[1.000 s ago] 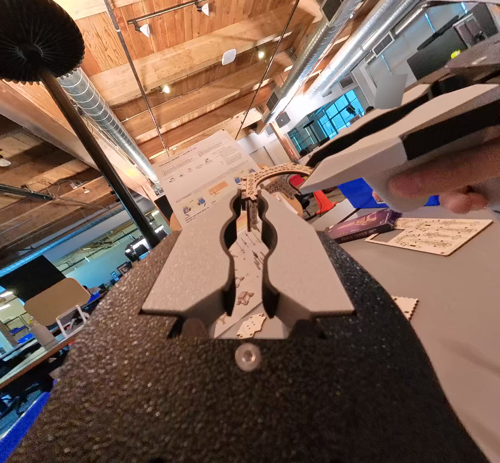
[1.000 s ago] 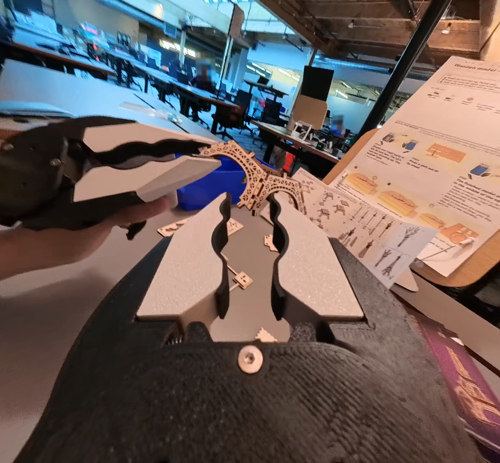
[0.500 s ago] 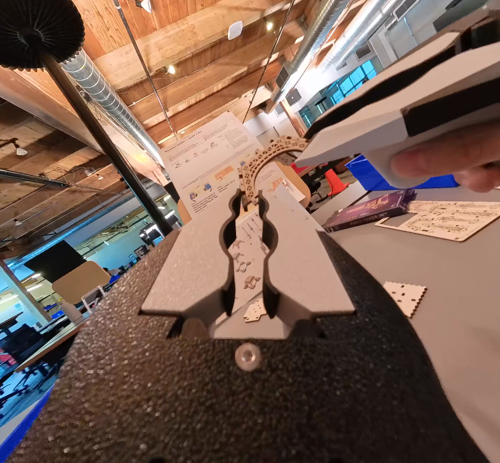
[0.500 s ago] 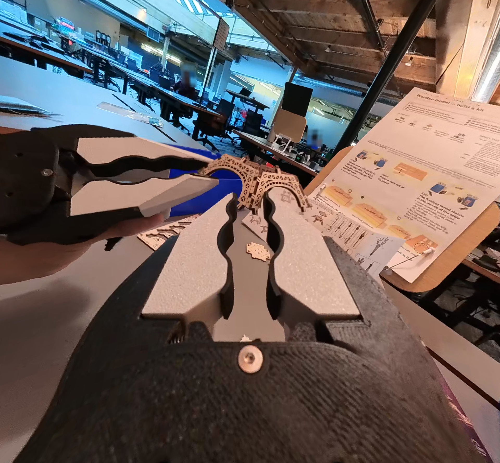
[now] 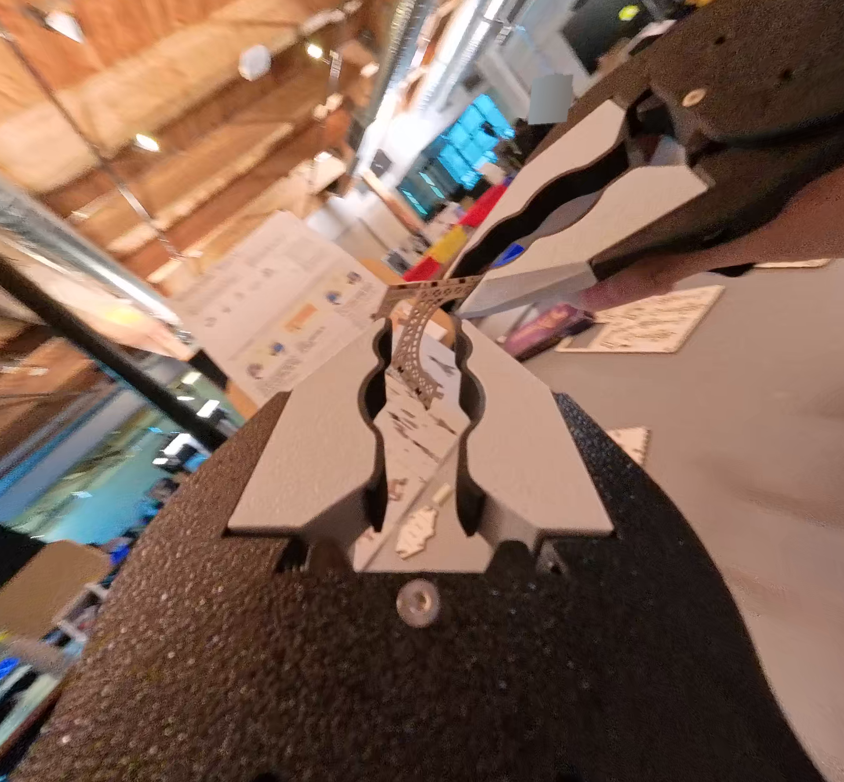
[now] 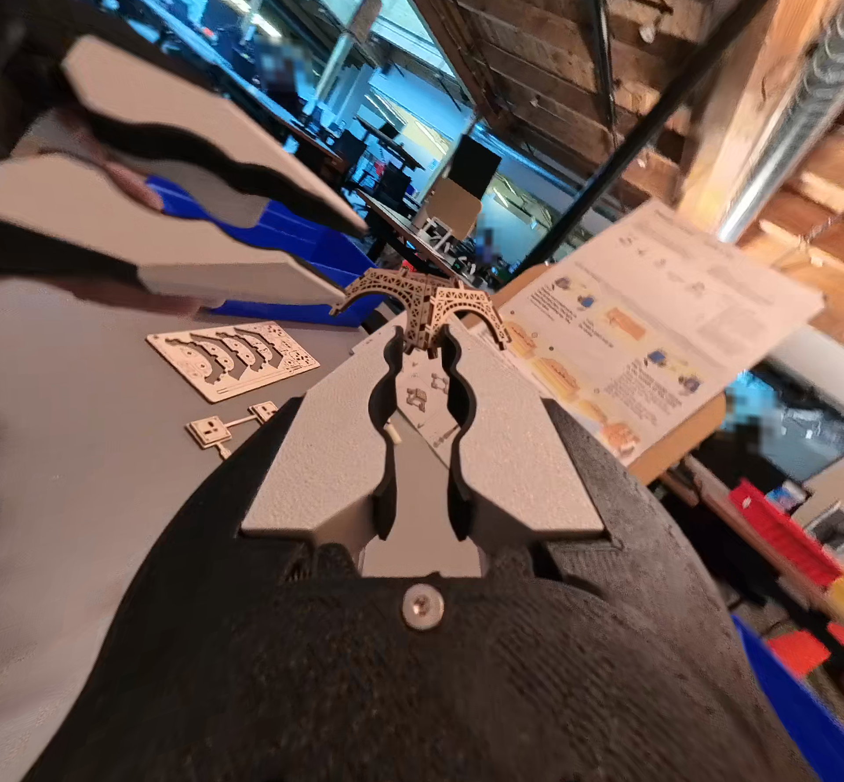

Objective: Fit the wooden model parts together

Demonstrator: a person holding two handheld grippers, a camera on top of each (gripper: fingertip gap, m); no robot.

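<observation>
wooden model parts (image 6: 422, 303) | pale lattice arches, joined at a leg; held aloft, above table

We can read no text clearly; motion blur smears every print. Beyond the right gripper (image 6: 422, 344) and to the right of its jaws, a white instruction sheet (image 6: 639, 326) on a board carries a heading, small text blocks and coloured pictures. Between those jaws lies a diagram leaflet (image 6: 424, 399) with tiny marks. Right of the jaws of the left gripper (image 5: 422, 331), a purple box (image 5: 543, 331) bears what may be gold lettering.
</observation>
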